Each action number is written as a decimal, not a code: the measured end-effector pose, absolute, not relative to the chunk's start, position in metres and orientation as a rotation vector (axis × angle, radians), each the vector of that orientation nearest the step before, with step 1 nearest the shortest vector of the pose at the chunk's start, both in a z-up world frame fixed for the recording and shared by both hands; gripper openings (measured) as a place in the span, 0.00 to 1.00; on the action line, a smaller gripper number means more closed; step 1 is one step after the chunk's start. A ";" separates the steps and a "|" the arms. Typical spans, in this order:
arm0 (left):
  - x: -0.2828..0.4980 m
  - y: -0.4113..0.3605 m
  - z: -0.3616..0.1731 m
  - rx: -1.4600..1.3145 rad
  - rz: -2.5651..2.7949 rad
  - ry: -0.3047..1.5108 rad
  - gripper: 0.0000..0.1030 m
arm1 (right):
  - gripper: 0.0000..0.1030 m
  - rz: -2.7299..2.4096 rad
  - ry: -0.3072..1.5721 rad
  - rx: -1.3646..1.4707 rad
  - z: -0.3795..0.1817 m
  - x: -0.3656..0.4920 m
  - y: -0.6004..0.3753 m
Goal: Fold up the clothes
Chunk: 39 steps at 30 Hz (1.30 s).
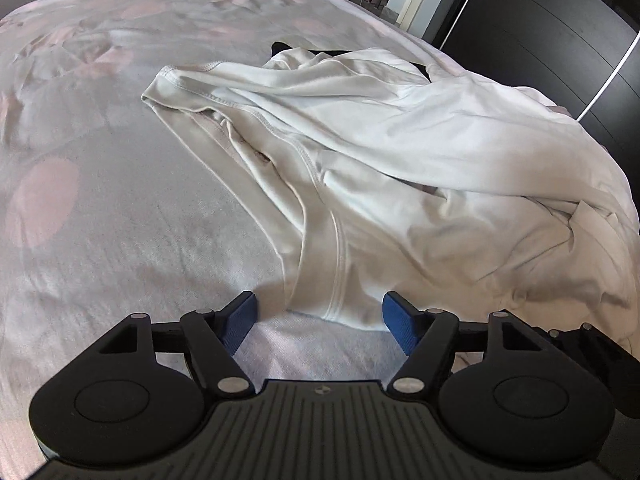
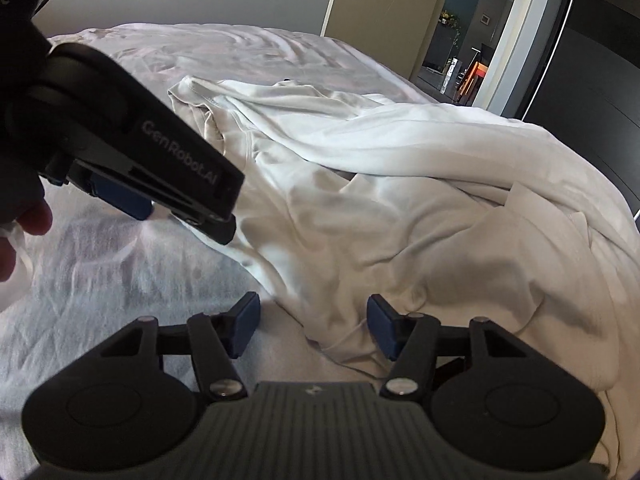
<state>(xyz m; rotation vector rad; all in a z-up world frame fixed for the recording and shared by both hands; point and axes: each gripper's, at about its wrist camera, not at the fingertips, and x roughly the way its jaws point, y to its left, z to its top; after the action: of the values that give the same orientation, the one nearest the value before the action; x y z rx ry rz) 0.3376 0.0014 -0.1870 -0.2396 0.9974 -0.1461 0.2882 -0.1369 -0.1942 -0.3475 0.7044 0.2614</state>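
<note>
White cotton garment (image 1: 360, 152) lies crumpled on the bed (image 1: 100, 200), its near hem between our left tongs (image 1: 318, 314) and right tongs (image 2: 312, 320) (both parted, nothing pinched yet), so next we must clamp it.

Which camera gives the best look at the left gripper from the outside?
The right wrist view: the left gripper shows there from the side, lettering on its body, reaching down to the white shirt. The left wrist view shows only its own blue pads from behind, either side of the shirt's edge.
</note>
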 end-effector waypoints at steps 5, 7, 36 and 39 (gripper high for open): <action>0.343 -0.004 -0.180 -0.257 -0.148 0.984 0.22 | 0.19 0.268 0.722 -0.353 -0.190 0.299 -0.130; 0.342 -0.004 -0.176 -0.256 -0.143 0.985 0.16 | 0.13 0.270 0.718 -0.376 -0.186 0.297 -0.124; 0.051 0.249 -0.042 -0.216 0.371 0.901 0.07 | 0.03 1.058 0.718 -0.255 -0.052 0.025 0.114; 0.017 0.283 -0.045 -0.243 0.441 0.929 0.07 | 0.03 1.143 0.736 -0.283 -0.054 -0.001 0.148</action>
<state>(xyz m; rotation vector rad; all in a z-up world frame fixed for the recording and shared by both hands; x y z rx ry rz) 0.0168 0.2828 -0.0455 -0.2434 0.9292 0.4408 -0.0011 0.1476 -0.0543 -0.2826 0.7358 1.1427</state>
